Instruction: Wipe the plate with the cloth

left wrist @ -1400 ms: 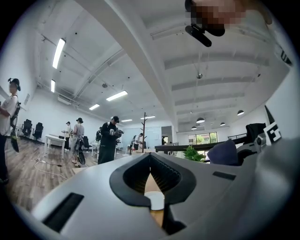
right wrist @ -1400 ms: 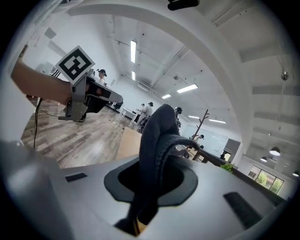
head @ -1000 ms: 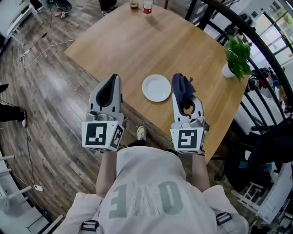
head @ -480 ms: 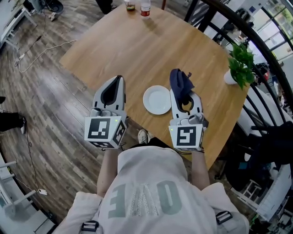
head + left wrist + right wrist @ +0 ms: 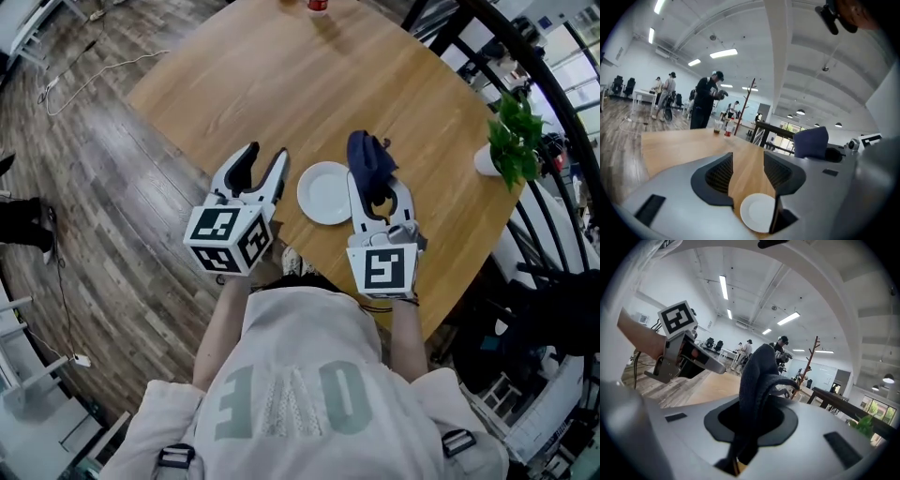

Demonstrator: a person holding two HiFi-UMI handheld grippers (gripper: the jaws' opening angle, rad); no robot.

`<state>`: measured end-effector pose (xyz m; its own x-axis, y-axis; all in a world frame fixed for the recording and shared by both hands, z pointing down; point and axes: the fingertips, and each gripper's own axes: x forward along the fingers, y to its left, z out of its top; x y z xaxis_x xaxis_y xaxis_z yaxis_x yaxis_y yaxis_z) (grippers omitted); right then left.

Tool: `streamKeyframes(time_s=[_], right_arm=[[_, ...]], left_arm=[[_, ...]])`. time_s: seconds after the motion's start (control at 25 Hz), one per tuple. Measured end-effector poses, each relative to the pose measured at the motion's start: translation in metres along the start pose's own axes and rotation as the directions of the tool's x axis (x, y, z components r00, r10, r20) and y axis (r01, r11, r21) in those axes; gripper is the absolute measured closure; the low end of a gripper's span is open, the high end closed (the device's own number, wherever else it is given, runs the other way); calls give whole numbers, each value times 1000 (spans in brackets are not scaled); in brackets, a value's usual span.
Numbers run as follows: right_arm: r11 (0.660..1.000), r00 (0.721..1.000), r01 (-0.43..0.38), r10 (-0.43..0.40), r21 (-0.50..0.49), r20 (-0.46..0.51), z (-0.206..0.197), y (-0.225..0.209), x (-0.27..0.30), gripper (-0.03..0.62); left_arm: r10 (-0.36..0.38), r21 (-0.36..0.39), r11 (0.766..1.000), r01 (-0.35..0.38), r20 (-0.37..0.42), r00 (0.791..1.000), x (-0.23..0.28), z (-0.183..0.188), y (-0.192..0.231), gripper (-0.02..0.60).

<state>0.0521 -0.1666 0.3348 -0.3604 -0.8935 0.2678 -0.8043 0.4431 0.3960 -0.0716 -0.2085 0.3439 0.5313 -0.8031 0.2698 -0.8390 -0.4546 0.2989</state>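
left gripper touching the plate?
Apart. Head view: bare table shows between plate and left gripper, whose fingers have just been opening on nothing.

I'm holding both grippers forward, side by side: left gripper jaws have just been opening, empty between; right gripper jaws are clamping the cloth.

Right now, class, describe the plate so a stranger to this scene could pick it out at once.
Start at the big wooden table and go to its near edge. The plate lies there between the left hand-held gripper and the right hand-held gripper. It is the only flat white disc; the cloth beside it is dark blue and bunched.
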Motion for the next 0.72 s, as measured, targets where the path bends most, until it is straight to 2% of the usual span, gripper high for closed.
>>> streamKeyframes(time_s=[0.08,0.16,0.24,0.36,0.44,0.48,0.52,0.6,0.72], right_arm=[[1000,1000,7,-7,17,-8,-7,-7,0,537],[999,1000,12,-12,30,-17,-12,-13,0,537],[999,1000,19,-18,43,-25,-19,-17,-1,537],[997,998,37,-33,70,-52,-34,-21,-5,537],[996,997,37,-31,80,-74,-43,-18,-7,537],[996,996,33,-26,82,-85,-47,-16,-9,537],[996,995,28,-20,83,-94,-50,-14,-10,537],[996,994,24,-15,84,-107,-56,-15,-12,539],[996,992,23,-12,90,-124,-65,-16,-12,539]], left_arm=[[-69,-142,988,54,-107,992,18,-34,-2,391],[-146,-339,938,78,-179,973,30,-70,-5,391],[-175,-457,888,47,-241,955,36,-104,-3,391],[-189,-539,842,-23,-335,923,39,-152,2,393],[-214,-616,785,-58,-359,908,37,-174,5,393],[-221,-640,765,-76,-371,902,34,-183,7,393],[-220,-645,759,-94,-389,894,31,-190,8,393],[-221,-638,761,-120,-427,877,29,-202,10,393],[-254,-673,725,-148,-461,850,31,-215,10,394]])
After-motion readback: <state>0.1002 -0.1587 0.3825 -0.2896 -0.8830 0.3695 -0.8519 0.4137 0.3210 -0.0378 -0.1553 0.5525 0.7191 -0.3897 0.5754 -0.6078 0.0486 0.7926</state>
